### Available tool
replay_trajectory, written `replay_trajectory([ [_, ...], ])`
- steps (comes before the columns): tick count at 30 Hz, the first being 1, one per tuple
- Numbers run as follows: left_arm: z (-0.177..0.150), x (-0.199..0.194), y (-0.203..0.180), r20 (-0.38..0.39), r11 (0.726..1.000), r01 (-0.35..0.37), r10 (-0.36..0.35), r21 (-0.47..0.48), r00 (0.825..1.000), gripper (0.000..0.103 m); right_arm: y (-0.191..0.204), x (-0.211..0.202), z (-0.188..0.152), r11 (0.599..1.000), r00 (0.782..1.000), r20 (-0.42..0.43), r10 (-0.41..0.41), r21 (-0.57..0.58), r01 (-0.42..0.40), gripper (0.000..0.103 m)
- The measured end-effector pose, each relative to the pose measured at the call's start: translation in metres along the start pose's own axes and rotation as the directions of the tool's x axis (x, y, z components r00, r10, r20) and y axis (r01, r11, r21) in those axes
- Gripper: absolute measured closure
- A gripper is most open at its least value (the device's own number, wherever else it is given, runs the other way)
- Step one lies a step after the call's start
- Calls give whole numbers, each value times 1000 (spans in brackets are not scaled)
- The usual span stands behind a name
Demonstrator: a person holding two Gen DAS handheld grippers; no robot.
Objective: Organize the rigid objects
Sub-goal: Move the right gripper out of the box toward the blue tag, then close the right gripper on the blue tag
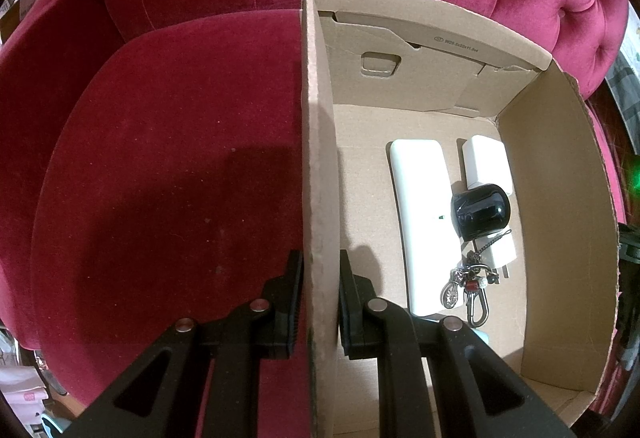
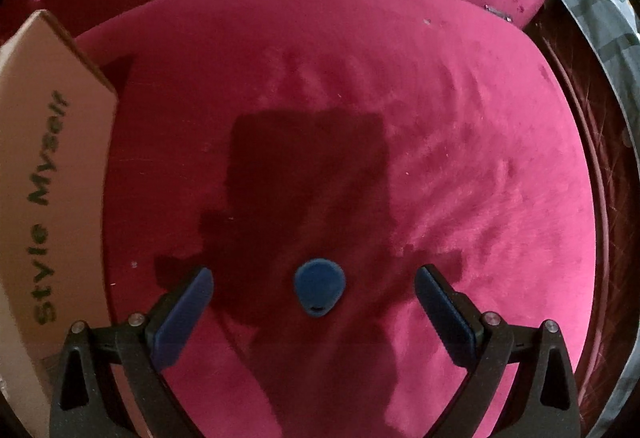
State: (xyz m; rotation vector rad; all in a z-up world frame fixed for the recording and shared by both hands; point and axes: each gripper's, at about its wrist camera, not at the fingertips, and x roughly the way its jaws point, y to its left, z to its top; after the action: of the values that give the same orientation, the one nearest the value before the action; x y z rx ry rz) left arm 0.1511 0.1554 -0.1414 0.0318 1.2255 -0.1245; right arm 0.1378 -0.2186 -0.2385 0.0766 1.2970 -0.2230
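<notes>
Currently, left gripper (image 1: 321,302): clamping brown cardboard box (image 1: 318,141) wall.
Right gripper (image 2: 314,298): spreading wide, straddling small blue plastic tag (image 2: 319,286).
Handling: looking light, rigid, slippery; pinching flat edges.

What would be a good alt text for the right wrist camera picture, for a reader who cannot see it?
The right gripper, jaws wide open, points down at a small blue tag lying between its fingertips on a red velvet seat cushion. The side of a cardboard box printed "Style Myself" stands at the left edge.
</notes>
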Motion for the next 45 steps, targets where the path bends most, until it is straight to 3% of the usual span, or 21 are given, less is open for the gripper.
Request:
replay_trajectory([
  [7,0,0,0,0,1000,0,0,0,1000,86,-11,21,0,997,998,-40,53,54,-51,0],
  [15,0,0,0,0,1000,0,0,0,1000,86,-9,24,-1,998,998,-33,46,44,-44,0],
  [18,0,1,0,-1,1000,1,-1,0,1000,86,-8,23,3,998,998,-37,43,41,-42,6],
  [24,-1,1,0,0,1000,0,0,1,1000,86,0,8,-2,998,998,-17,64,30,-64,49],
  [26,-1,1,0,0,1000,0,0,1,1000,86,-2,6,-3,997,998,-11,68,38,-67,73],
  [27,0,1,0,0,1000,0,0,2,1000,86,-2,4,-2,997,998,-8,63,40,-63,76],
  [36,-1,1,0,0,1000,0,0,2,1000,86,1,-4,-2,998,999,-5,50,37,-50,76],
  [45,-1,1,0,0,1000,-1,1,2,1000,86,8,-36,-2,998,998,5,59,32,-59,76],
])
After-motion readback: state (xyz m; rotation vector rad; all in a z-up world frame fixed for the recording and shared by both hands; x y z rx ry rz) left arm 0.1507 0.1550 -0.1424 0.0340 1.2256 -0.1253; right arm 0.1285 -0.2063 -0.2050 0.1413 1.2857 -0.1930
